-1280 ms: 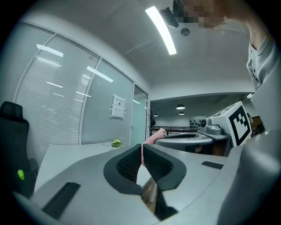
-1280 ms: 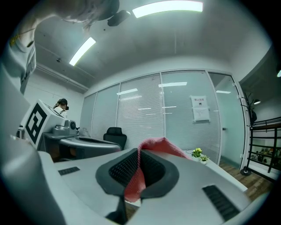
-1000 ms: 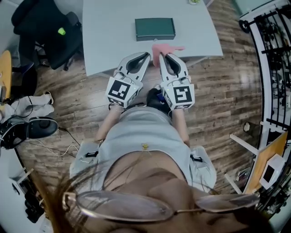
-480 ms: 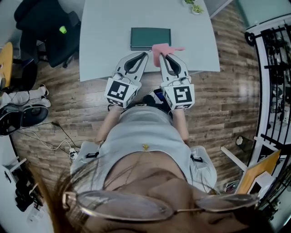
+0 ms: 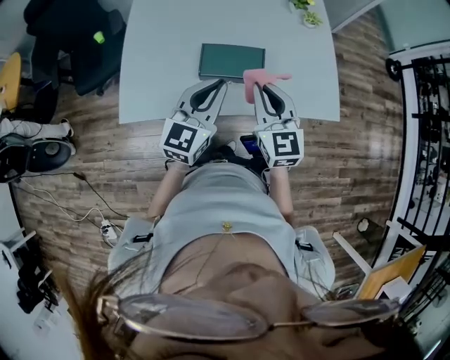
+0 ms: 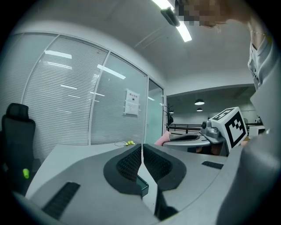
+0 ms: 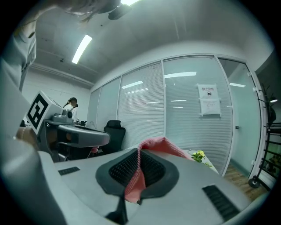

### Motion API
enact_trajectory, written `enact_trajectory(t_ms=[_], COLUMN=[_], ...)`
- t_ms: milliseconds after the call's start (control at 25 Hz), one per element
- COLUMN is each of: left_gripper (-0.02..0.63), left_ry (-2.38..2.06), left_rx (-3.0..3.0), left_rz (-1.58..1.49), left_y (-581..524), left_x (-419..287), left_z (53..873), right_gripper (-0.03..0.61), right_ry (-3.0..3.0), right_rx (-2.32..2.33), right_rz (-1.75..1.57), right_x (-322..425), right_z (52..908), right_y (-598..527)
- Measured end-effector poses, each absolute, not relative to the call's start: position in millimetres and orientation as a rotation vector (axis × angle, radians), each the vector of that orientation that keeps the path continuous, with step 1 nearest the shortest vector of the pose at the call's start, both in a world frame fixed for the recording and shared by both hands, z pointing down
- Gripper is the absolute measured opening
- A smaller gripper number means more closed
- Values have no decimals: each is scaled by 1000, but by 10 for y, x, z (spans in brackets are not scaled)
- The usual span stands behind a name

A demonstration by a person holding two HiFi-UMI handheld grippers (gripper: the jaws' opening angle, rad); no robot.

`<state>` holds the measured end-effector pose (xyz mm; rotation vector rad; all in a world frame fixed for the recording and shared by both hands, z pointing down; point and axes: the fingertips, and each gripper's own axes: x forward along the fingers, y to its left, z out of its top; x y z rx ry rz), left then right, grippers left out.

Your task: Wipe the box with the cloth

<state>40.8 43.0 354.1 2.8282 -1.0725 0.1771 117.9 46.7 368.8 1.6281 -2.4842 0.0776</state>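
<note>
A flat dark green box [image 5: 232, 62] lies on the pale grey table [image 5: 155, 63]; its near corner shows below my left jaws [image 6: 143, 187]. My left gripper [image 5: 219, 83] is shut and empty, its tips just short of the box's near edge. My right gripper [image 5: 261, 86] is shut on a pink cloth [image 5: 263, 76], which sticks up and to the right past the tips, beside the box's near right corner. In the right gripper view the cloth [image 7: 161, 146] hangs pinched between the pads [image 7: 125, 168]. Both grippers point nearly level, side by side.
A small potted plant [image 5: 306, 12] stands at the table's far right edge. A black office chair [image 5: 67, 39] sits left of the table. Cables and shoes [image 5: 35, 151] lie on the wooden floor at left. A metal rack [image 5: 425, 98] stands at right.
Both grippers have moved forward over the table's near edge, so the box now lies just ahead of their tips. The cloth stays pinched in the right gripper.
</note>
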Motion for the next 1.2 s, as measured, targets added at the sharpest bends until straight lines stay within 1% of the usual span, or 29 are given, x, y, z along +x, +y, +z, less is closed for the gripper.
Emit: enact_trajectory(t_ms=[600, 1200], left_gripper=[34, 34], left_ry=[-857, -795], left_rx=[2906, 2877], left_rz=[170, 228], left_y=[-237, -695], left_x=[487, 105], left_z=[3534, 3892], right_gripper=[26, 26], right_ry=[-2368, -2152], right_rx=[1735, 1801], right_rz=[104, 115], right_x=[1174, 1275], right_z=[3736, 4081], right_y=[-92, -389])
